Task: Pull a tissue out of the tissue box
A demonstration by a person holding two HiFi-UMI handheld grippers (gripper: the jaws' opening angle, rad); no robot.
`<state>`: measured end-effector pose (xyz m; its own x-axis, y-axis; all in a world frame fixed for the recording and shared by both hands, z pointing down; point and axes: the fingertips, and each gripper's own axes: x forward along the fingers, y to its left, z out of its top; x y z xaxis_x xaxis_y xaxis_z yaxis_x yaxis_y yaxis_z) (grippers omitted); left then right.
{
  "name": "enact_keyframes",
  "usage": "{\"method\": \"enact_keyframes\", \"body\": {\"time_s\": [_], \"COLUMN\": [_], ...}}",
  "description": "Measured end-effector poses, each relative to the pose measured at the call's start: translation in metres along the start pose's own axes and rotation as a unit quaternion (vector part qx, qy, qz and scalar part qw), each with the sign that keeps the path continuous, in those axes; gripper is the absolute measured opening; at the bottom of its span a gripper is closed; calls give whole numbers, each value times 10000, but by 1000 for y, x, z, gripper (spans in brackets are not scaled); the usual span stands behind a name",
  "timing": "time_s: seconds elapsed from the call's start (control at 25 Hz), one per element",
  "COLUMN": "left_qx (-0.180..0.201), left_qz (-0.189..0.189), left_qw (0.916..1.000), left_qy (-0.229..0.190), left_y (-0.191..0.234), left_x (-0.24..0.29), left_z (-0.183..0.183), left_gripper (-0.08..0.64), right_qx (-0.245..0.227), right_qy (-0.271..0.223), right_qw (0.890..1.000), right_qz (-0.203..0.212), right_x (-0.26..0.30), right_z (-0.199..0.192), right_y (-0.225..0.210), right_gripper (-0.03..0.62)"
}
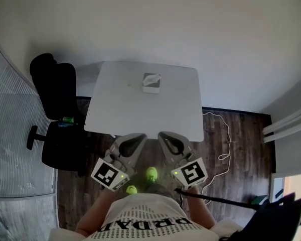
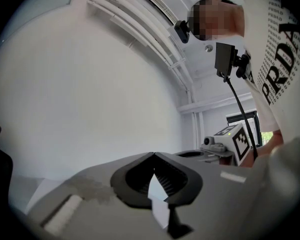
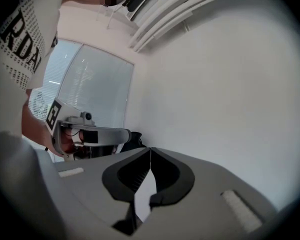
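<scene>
we hold the left tool (image 1: 137,137) and right tool (image 1: 165,135) low in the frame, both pressed together, empty; the box (image 1: 151,83) sits upper centre on the surface (image 1: 118,107).

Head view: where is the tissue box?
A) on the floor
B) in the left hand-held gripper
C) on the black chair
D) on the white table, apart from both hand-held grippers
D: the tissue box sits far back on the white table, while the left hand-held gripper and right hand-held gripper are at its near edge.
</scene>
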<state>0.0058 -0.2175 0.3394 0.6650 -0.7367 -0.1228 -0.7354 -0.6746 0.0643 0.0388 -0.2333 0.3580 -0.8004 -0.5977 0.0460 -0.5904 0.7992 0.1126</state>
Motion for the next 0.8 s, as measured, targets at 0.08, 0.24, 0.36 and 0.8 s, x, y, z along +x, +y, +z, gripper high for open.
{"method": "enact_keyframes", "body": {"time_s": [0.08,0.24,0.36,0.8], "left_qx": [-5,-36,-48,-88], "left_qz": [21,102,159,236], "left_qw": [10000,9999,9998,9995], "left_qy": [43,83,118,202], "left_y": [5,14,19,43], "left_x": [14,42,56,83], "left_z": [-4,-10,-14,-21], "left_gripper": [-3,-3,-3,-3], "right_qx": [22,82,125,199], "right_qy": [17,21,86,108], "right_qw": [10000,9998,9997,9991], "right_qz": [49,166,215,364], "right_x": [4,10,13,36], "right_z": [-3,-10,-17,-22], "right_y": [-13,-39,-55,-82], "right_gripper": [9,9,9,11]}}
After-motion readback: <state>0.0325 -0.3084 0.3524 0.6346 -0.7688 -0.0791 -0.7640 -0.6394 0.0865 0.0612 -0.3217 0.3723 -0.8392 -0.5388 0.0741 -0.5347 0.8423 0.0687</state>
